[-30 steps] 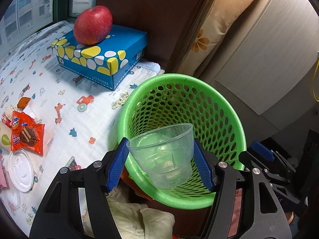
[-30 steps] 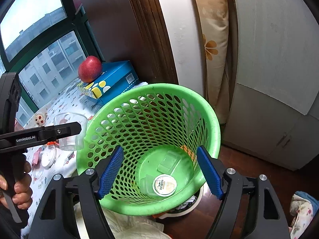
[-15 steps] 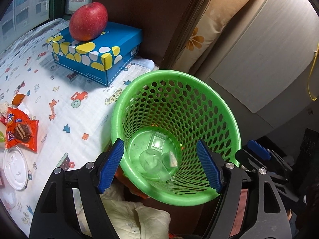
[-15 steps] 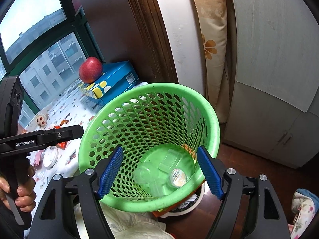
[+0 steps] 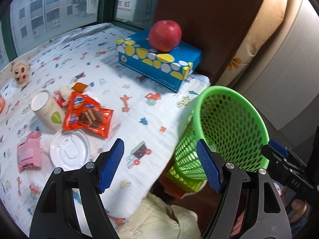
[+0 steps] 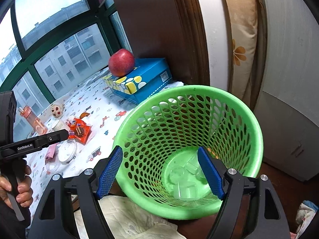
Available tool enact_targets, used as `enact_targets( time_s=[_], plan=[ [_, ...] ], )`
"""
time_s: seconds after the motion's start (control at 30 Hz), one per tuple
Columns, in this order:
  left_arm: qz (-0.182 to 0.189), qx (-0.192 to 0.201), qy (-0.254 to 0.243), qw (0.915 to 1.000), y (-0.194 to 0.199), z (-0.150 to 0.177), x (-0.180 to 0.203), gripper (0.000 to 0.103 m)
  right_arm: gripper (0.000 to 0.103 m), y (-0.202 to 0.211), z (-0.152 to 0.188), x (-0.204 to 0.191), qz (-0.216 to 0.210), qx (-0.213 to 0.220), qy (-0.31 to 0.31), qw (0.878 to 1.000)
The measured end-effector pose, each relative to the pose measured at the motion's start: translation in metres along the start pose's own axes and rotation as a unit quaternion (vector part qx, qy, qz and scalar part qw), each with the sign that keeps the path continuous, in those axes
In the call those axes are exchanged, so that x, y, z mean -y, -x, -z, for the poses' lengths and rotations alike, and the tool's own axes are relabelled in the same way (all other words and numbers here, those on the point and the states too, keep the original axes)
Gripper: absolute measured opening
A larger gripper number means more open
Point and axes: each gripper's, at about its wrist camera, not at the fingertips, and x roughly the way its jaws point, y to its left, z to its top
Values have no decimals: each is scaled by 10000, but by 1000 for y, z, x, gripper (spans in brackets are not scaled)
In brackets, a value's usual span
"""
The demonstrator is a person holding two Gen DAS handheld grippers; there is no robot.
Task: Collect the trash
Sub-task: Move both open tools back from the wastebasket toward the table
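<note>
A green mesh basket [image 5: 235, 107] [image 6: 253, 131] stands at the table's right edge, with a clear plastic cup [image 6: 183, 181] lying in its bottom. My left gripper [image 5: 159, 165] is open and empty above the table's front edge, left of the basket. My right gripper [image 6: 159, 173] is open and empty over the basket's near rim. On the table lie an orange wafer wrapper [image 5: 87, 117] [image 6: 79, 131], a white plastic lid [image 5: 69, 151] [image 6: 67, 151], a pink packet [image 5: 29, 155] and a white paper cup [image 5: 46, 111] on its side.
A blue tissue box [image 5: 159, 63] with a red apple [image 5: 165, 35] on it stands at the back of the patterned tablecloth [image 5: 123, 91]. A doll figure [image 5: 21, 73] and a pink bottle [image 6: 33, 121] are at the far left. Cream fabric [image 5: 157, 217] lies below the table edge.
The left gripper opened and dropped the clear cup into the basket, then swung left and back over the table. The right gripper stayed over the basket.
</note>
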Motion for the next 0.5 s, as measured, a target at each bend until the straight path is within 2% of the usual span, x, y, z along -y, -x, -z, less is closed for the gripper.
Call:
enact_targets(
  time_s=[0.17,0.3,0.43,0.5],
  plan=[
    [-515,116,236,9983,12,8,-48,74,75,-11,-5,-32,-226,-63,254,9994],
    [-777,118,426,9960,21,13,-88,74,75,-19,-6,-55,-392,-117,425,9983],
    [-948,98,336,9949,29,18,-123,74,75,-27,-8,-78,-546,-183,612,9965],
    [-852,16,250,9960,31,21,-139,74,75,-30,-8,-90,-615,-213,713,9953]
  ],
)
